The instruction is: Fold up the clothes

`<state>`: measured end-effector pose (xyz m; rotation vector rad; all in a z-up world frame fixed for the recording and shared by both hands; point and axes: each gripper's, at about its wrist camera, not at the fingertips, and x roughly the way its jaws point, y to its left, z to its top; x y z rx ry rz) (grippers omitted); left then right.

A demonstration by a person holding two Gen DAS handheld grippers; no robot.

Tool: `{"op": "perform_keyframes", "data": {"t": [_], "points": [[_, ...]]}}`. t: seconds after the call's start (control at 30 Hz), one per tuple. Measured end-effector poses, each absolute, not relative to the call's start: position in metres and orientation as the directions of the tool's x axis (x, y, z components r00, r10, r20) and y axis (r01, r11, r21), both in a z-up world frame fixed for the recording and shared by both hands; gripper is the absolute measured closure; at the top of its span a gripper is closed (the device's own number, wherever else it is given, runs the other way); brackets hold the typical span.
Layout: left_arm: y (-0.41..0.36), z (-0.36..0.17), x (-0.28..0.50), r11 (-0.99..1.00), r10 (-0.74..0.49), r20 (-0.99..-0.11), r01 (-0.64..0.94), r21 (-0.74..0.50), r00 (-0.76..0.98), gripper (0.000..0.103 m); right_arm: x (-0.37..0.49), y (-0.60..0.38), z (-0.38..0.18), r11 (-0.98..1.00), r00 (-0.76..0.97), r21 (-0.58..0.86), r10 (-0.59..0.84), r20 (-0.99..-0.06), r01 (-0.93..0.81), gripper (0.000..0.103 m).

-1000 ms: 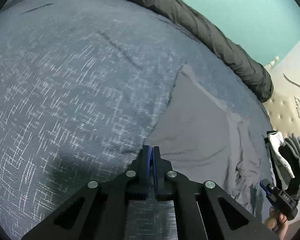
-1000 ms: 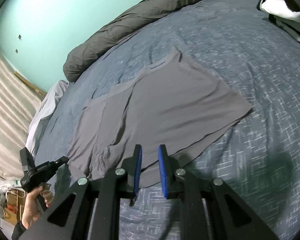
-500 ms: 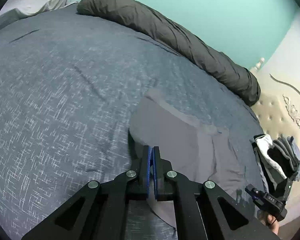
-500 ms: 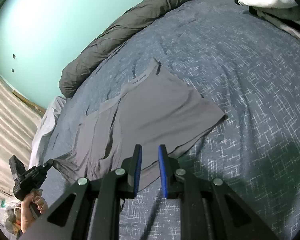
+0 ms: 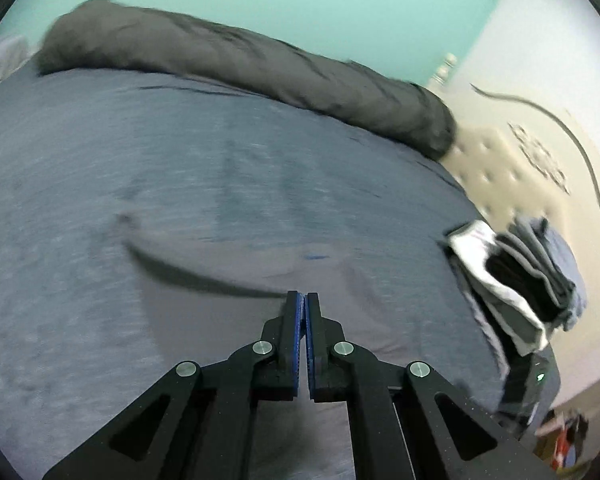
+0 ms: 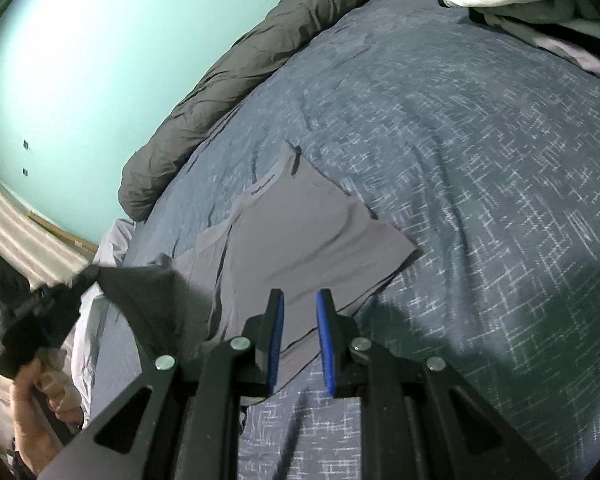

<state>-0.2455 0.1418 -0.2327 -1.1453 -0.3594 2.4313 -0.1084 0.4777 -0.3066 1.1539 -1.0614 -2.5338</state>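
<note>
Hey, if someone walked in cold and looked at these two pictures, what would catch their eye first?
Probably the grey garment spread mid-bed on the blue bedspread, its left edge pulled up by the shut left gripper. Next, the open right gripper hovering at the garment's near edge, and the stack of folded clothes by the headboard.

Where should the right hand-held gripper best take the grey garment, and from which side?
Grip the flat right corner of the grey garment, coming low from the near side over the bedspread. That corner lies thin and free, opposite the corner that the left hand-held gripper holds raised. The right hand-held gripper hovers open by the near hem.
</note>
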Motion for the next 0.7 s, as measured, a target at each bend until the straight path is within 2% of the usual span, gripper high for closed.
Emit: {"op": "perform_keyframes", "data": {"t": [0.13,0.27,0.47,0.5,0.53,0.63,0.7], "points": [[0.221,-0.239,-0.258,-0.841,0.537,-0.690,-0.367,-0.397,-0.485,0.101,-0.110,0.488,-0.306,-0.731,-0.697,0.666,-0.402,-0.594,-0.146,0.087],[0.288,-0.274,-0.257,-0.816,0.547,-0.746,-0.442,-0.374,-0.380,0.101,-0.110,0.504,-0.308,-0.714,-0.710,0.678,-0.384,-0.590,-0.177,0.087],[0.313,-0.313,-0.254,-0.826,0.504,-0.807,-0.443,-0.348,-0.306,0.100,-0.113,0.520,-0.316,-0.686,-0.708,0.695,-0.380,-0.594,-0.214,0.087],[0.310,-0.313,-0.255,-0.834,0.495,-0.810,-0.435,-0.340,-0.314,0.094,-0.114,0.519,-0.316,-0.686,-0.708,0.696,-0.383,-0.593,-0.212,0.087],[0.303,-0.311,-0.254,-0.841,0.487,-0.810,-0.424,-0.336,-0.326,0.082,-0.114,0.519,-0.316,-0.686,-0.708,0.697,-0.384,-0.592,-0.211,0.087],[0.277,-0.296,-0.255,-0.864,0.462,-0.798,-0.399,-0.307,-0.387,0.069,-0.116,0.520,-0.317,-0.680,-0.706,0.705,-0.398,-0.586,-0.202,0.086],[0.256,-0.287,-0.259,-0.886,0.430,-0.792,-0.370,-0.278,-0.433,0.069,-0.119,0.518,-0.318,-0.675,-0.702,0.712,-0.411,-0.582,-0.195,0.072]]}}
